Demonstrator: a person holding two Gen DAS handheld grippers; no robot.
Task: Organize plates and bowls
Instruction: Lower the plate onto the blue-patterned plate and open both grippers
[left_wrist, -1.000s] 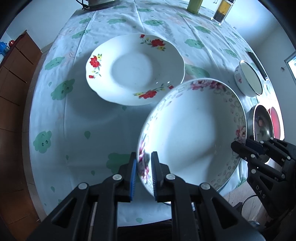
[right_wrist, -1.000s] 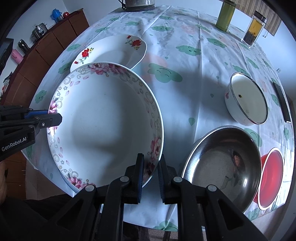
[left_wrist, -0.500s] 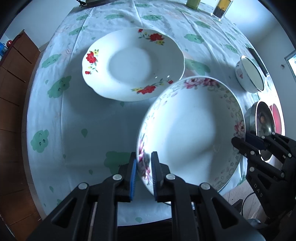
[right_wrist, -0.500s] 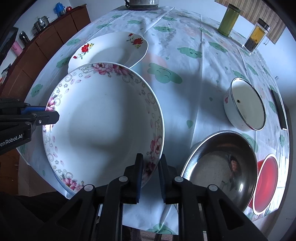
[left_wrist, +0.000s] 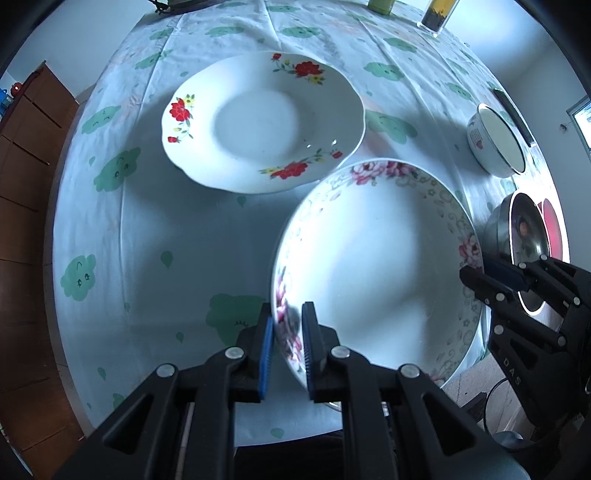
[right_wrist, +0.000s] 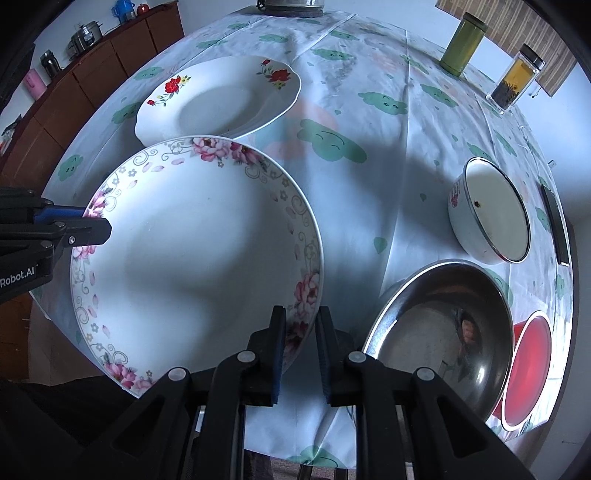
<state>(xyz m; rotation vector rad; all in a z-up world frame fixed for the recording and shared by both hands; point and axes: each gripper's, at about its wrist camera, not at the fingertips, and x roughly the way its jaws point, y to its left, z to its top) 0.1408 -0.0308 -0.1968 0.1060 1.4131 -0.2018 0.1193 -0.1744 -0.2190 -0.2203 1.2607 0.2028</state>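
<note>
A large white plate with pink flowers on its rim (left_wrist: 373, 258) (right_wrist: 192, 258) hangs above the table's near edge, held from two sides. My left gripper (left_wrist: 287, 328) is shut on its left rim, and it also shows at the left of the right wrist view (right_wrist: 88, 230). My right gripper (right_wrist: 301, 332) is shut on the opposite rim and appears at the right of the left wrist view (left_wrist: 480, 275). Beyond it, a white plate with red flowers (left_wrist: 258, 125) (right_wrist: 218, 99) lies on the tablecloth, its near edge hidden by the held plate.
To the right stand a steel bowl (right_wrist: 443, 332), a white enamel bowl (right_wrist: 491, 214) and a red bowl (right_wrist: 532, 365). A green canister (right_wrist: 463, 42) and a clear jar (right_wrist: 515, 79) stand at the far edge. A wooden cabinet (right_wrist: 85, 92) runs along the left.
The held plate has kept its place between both grippers. Both views shifted slightly, so the red-flowered plate now sits a little lower in the left wrist view.
</note>
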